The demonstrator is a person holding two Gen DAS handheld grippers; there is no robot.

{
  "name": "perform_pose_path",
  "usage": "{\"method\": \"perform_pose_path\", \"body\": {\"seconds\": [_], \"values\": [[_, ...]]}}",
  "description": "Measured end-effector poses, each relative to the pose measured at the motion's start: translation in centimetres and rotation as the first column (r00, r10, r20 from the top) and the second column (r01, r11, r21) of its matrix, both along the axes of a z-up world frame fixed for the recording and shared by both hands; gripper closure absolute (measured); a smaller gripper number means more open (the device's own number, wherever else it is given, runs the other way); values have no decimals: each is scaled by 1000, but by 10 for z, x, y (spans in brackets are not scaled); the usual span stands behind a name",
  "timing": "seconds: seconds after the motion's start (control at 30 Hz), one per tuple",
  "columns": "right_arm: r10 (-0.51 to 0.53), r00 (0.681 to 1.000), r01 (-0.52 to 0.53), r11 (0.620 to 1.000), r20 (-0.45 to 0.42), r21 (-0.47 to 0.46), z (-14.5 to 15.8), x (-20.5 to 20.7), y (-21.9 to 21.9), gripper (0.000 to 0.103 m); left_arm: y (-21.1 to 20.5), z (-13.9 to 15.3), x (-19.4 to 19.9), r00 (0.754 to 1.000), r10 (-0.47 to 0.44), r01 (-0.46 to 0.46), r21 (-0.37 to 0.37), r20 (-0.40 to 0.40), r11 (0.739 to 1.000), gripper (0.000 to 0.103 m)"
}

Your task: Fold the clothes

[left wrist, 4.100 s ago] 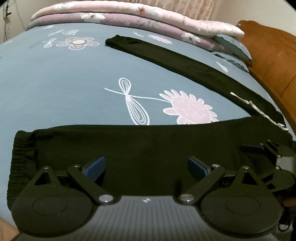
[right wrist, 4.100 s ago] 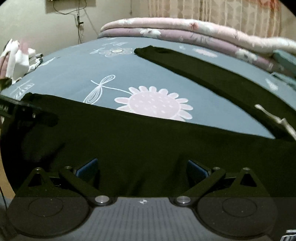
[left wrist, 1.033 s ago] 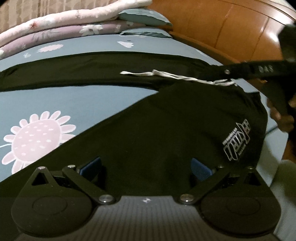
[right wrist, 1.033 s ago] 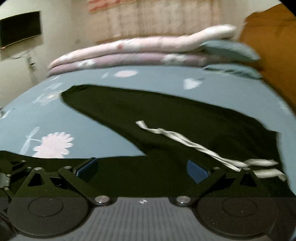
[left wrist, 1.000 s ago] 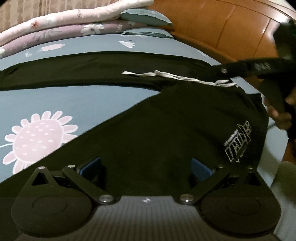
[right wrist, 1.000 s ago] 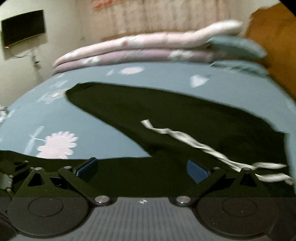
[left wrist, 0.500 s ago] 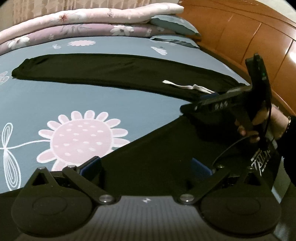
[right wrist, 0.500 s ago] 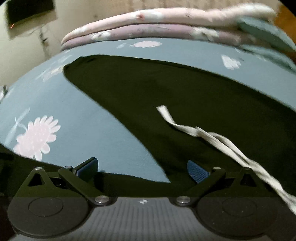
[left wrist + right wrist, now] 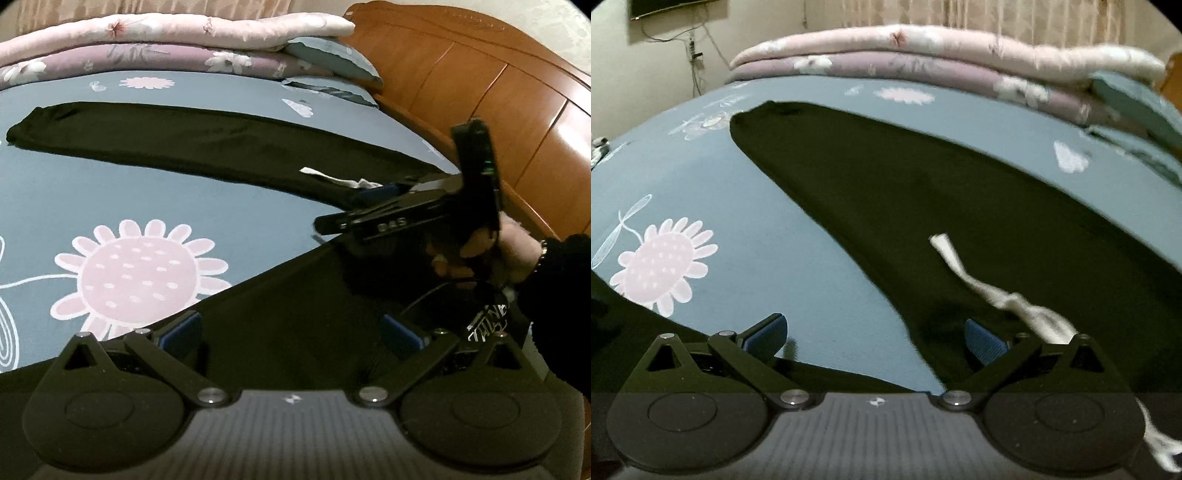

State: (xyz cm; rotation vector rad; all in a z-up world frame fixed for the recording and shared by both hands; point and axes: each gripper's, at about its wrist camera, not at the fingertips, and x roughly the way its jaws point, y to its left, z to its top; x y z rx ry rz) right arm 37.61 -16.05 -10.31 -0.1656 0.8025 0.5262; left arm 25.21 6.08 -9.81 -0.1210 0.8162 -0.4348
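Observation:
Black trousers [image 9: 207, 147] lie spread on the blue flowered bed sheet [image 9: 74, 199], with their legs in a V. My left gripper [image 9: 291, 332] is open, low over the near leg [image 9: 303, 314], close to a white printed logo [image 9: 487, 325]. A hand [image 9: 513, 254] holds my right gripper [image 9: 351, 212] ahead of it, where the legs meet. In the right wrist view my right gripper [image 9: 875, 338] stands open. Bare sheet [image 9: 827, 295] shows between its fingers. The far leg [image 9: 923, 192] and the white drawstring [image 9: 979, 284] lie just to its right.
Folded pink and mauve quilts [image 9: 177, 40] and blue pillows [image 9: 332, 55] are stacked at the far side of the bed. A wooden headboard [image 9: 498, 96] runs along the right. In the right wrist view a wall with cables [image 9: 694, 55] stands at the far left.
Both grippers have travelled along the near leg from its cuff to the waist end. In the last half second my right gripper has dropped closer to where the legs meet.

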Motion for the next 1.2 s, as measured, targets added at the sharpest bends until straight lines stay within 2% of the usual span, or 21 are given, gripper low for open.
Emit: {"method": "perform_pose_path", "body": {"seconds": [0.07, 0.17, 0.23, 0.33, 0.47, 0.6, 0.67, 0.83, 0.9, 1.07, 1.13, 1.2], "values": [[21, 1000, -21, 1000, 7, -13, -3, -1, 12, 0, 0, -2, 0, 1000, 2, -2, 11, -8, 1000, 1], [120, 993, -119, 992, 22, -52, 6, -6, 27, 0, 2, 0, -2, 1000, 0, 0, 4, -5, 1000, 1], [147, 987, -143, 988, 69, -61, 17, -10, 29, 0, 3, 2, -4, 1000, -3, 3, -5, 5, 1000, 1], [104, 985, -88, 989, 140, -119, 20, -3, 34, 0, 2, 4, -6, 1000, -9, 9, -12, 14, 1000, 1], [69, 996, -61, 990, 63, -127, 3, 18, 42, 0, 0, 3, -6, 1000, -12, 12, 8, 10, 1000, 1], [149, 989, -148, 987, 8, -60, 3, 17, 48, 0, 1, 4, -6, 1000, -11, 11, -5, 8, 1000, 1], [171, 985, -170, 984, 8, -58, 10, 13, 44, 0, 0, 6, -7, 1000, -19, 20, -22, 12, 1000, 1], [99, 992, -91, 990, 77, -105, 31, -3, 13, 0, -1, 11, -12, 999, -43, 44, -63, 30, 997, 1], [45, 996, -37, 994, 77, -106, 35, -8, -9, 0, -1, 14, -14, 998, -50, 53, -82, 40, 995, 1], [-117, 992, 119, 992, 54, -48, 33, -24, -70, 0, 0, 17, -17, 997, -45, 51, -118, 57, 992, 1], [-143, 988, 144, 990, 49, -4, 30, -37, -84, 0, 2, 17, -16, 998, -36, 43, -122, 56, 992, 1], [-123, 990, 124, 992, 65, -14, 25, -52, -88, 0, 3, 15, -15, 998, -27, 33, -116, 49, 993, 1]]}}
